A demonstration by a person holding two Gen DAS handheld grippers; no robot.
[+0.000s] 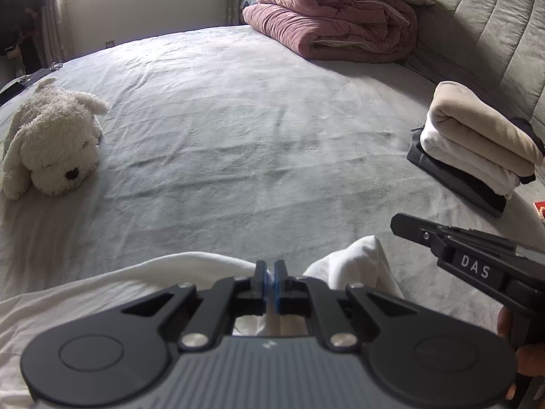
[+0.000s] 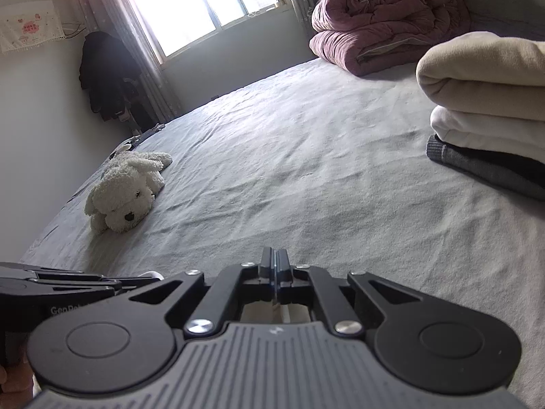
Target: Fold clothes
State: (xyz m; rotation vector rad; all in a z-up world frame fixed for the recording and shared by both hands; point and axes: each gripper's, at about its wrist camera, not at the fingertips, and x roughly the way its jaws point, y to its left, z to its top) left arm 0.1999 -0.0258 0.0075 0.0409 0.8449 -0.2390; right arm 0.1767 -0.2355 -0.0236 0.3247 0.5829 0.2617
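Note:
A white garment [image 1: 357,266] lies crumpled on the grey bed sheet [image 1: 238,119] at the near edge and spreads left under the camera. My left gripper [image 1: 271,269] is shut on a raised fold of it, with white cloth showing between the blue pads. In the right wrist view, the left gripper [image 2: 136,279] reaches in from the left with a bit of white at its tip. My right gripper [image 2: 275,259] is shut over the sheet. Its tip [image 1: 396,221] shows no cloth in the left wrist view, to the right of the garment.
A stack of folded clothes [image 1: 477,143], beige over white over dark, sits on the right of the bed. A white plush dog [image 1: 51,143] lies at the left. A folded pink quilt [image 1: 333,17] rests at the far end by the padded headboard [image 1: 494,17].

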